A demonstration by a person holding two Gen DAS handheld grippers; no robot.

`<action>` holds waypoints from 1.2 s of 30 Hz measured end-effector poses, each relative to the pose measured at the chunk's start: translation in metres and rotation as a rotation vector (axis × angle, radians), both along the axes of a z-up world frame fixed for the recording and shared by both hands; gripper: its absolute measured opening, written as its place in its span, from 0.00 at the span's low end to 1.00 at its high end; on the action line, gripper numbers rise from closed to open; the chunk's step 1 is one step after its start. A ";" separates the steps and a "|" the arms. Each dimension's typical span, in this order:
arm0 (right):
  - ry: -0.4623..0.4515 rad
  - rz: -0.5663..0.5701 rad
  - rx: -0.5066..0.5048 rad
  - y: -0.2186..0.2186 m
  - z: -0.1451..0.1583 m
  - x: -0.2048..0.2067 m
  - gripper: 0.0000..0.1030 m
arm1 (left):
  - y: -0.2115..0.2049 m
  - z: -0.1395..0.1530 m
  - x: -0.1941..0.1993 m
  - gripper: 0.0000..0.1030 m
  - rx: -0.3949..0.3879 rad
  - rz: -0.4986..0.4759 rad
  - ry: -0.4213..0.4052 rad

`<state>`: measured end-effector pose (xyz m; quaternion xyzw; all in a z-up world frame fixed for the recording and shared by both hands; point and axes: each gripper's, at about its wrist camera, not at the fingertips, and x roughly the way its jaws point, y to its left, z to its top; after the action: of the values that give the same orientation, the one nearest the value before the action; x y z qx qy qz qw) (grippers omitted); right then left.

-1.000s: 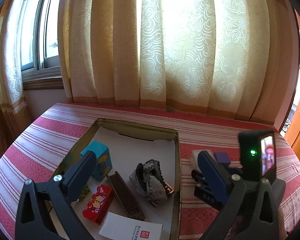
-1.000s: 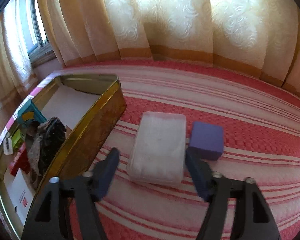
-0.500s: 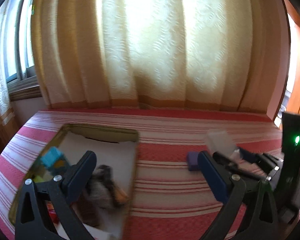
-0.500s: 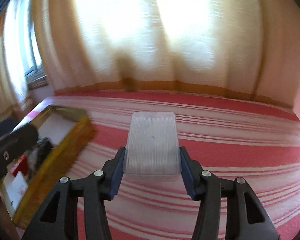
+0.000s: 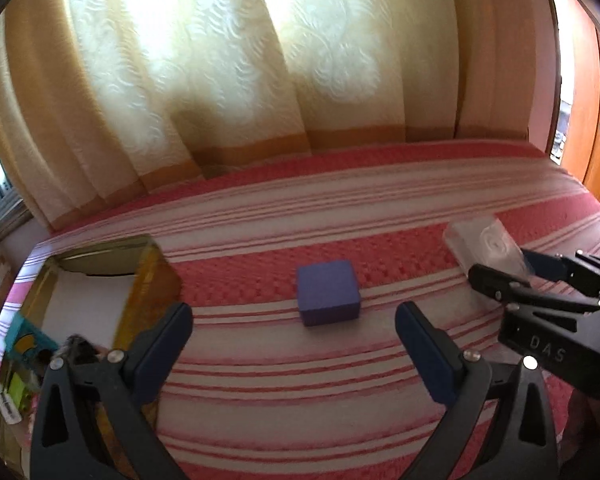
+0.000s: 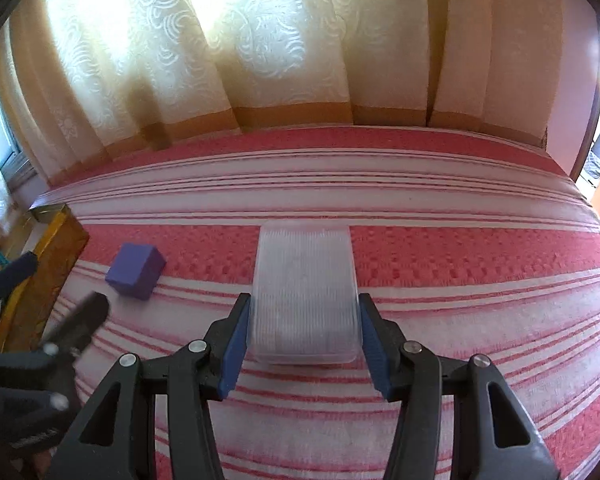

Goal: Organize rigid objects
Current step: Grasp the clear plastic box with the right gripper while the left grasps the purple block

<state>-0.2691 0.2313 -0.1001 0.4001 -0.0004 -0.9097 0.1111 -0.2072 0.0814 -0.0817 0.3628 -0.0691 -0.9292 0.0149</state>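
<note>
Right gripper (image 6: 303,336) jaws pinch the clear plastic box (image 6: 304,288), carrying step in hand; left gripper (image 5: 294,344) jaws spread near the purple block (image 5: 327,292). Next likely needs a steady carry to the tin (image 5: 148,276), far left

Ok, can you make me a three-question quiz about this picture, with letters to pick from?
1. Where is the purple block?
A. on the striped cloth
B. inside the tin
C. in a gripper

2. What colour is the tin's outer wall?
A. green
B. gold
C. black

3. What is the right gripper doing?
A. hanging open
B. gripping the clear plastic box
C. gripping the block

Answers:
1 A, it sits alone on the striped cloth.
2 B, its side shines gold.
3 B, both pads press the box's sides.
</note>
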 end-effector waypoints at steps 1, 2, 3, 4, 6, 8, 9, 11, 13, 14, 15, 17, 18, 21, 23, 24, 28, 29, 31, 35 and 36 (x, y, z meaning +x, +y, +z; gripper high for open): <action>-0.001 -0.001 0.002 0.000 0.000 -0.001 0.54 | 0.000 -0.002 -0.002 1.00 0.001 0.000 -0.006; 0.002 -0.001 0.004 -0.001 0.001 -0.002 0.54 | 0.000 -0.004 -0.005 1.00 0.005 -0.001 -0.016; 0.001 -0.001 0.006 -0.002 0.001 -0.003 0.54 | 0.000 -0.006 -0.008 1.00 0.007 -0.002 -0.021; 0.000 -0.001 0.006 -0.002 0.001 -0.004 0.54 | 0.000 -0.008 -0.011 1.00 0.008 -0.002 -0.027; -0.017 0.000 0.000 -0.001 -0.002 -0.006 0.56 | 0.003 -0.011 -0.016 1.00 0.008 -0.009 -0.048; -0.024 -0.001 0.001 -0.001 -0.003 -0.008 0.56 | 0.005 -0.012 -0.019 0.99 0.013 -0.014 -0.056; -0.023 -0.003 0.006 -0.001 -0.002 -0.009 0.56 | 0.005 -0.012 -0.021 0.99 0.015 -0.013 -0.057; -0.023 -0.004 0.016 -0.003 -0.002 -0.009 0.56 | 0.003 -0.014 -0.023 0.99 0.034 -0.020 -0.070; -0.022 -0.004 0.024 -0.005 -0.003 -0.011 0.56 | -0.001 -0.015 -0.027 0.99 0.056 -0.014 -0.082; -0.022 -0.006 0.022 -0.005 -0.003 -0.011 0.56 | -0.003 -0.014 -0.027 0.99 0.067 -0.010 -0.076; -0.021 -0.011 0.013 -0.003 -0.003 -0.012 0.56 | -0.002 -0.014 -0.027 0.99 0.071 -0.012 -0.073; -0.024 -0.028 -0.001 0.002 -0.003 -0.014 0.56 | 0.000 -0.015 -0.029 0.98 0.064 -0.028 -0.082; -0.025 -0.031 -0.004 0.002 -0.003 -0.014 0.56 | 0.002 -0.017 -0.032 0.93 0.064 0.000 -0.076; -0.024 -0.030 0.016 -0.001 -0.004 -0.015 0.55 | 0.002 -0.023 -0.038 0.74 0.080 -0.008 -0.113; -0.024 -0.030 0.017 -0.001 -0.004 -0.015 0.55 | -0.003 -0.025 -0.041 0.65 0.113 -0.006 -0.134; -0.023 -0.029 0.020 -0.002 -0.004 -0.015 0.55 | -0.004 -0.026 -0.042 0.60 0.123 -0.005 -0.141; -0.017 -0.019 0.027 -0.002 -0.003 -0.014 0.55 | -0.003 -0.027 -0.040 0.39 0.146 -0.039 -0.140; -0.010 -0.022 0.025 -0.001 -0.002 -0.013 0.55 | -0.001 -0.026 -0.039 0.39 0.141 -0.042 -0.137; 0.003 -0.023 0.017 0.001 -0.001 -0.010 0.55 | -0.002 -0.027 -0.039 0.38 0.145 -0.043 -0.138; 0.048 -0.031 -0.008 0.005 0.005 -0.001 0.55 | -0.008 -0.026 -0.036 0.38 0.171 -0.047 -0.134; 0.065 -0.034 -0.018 0.007 0.007 0.002 0.55 | -0.009 -0.025 -0.034 0.38 0.177 -0.047 -0.128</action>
<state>-0.2671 0.2388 -0.0927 0.3692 -0.0117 -0.9239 0.0992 -0.2411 0.0719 -0.1064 0.4197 0.0040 -0.9066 -0.0437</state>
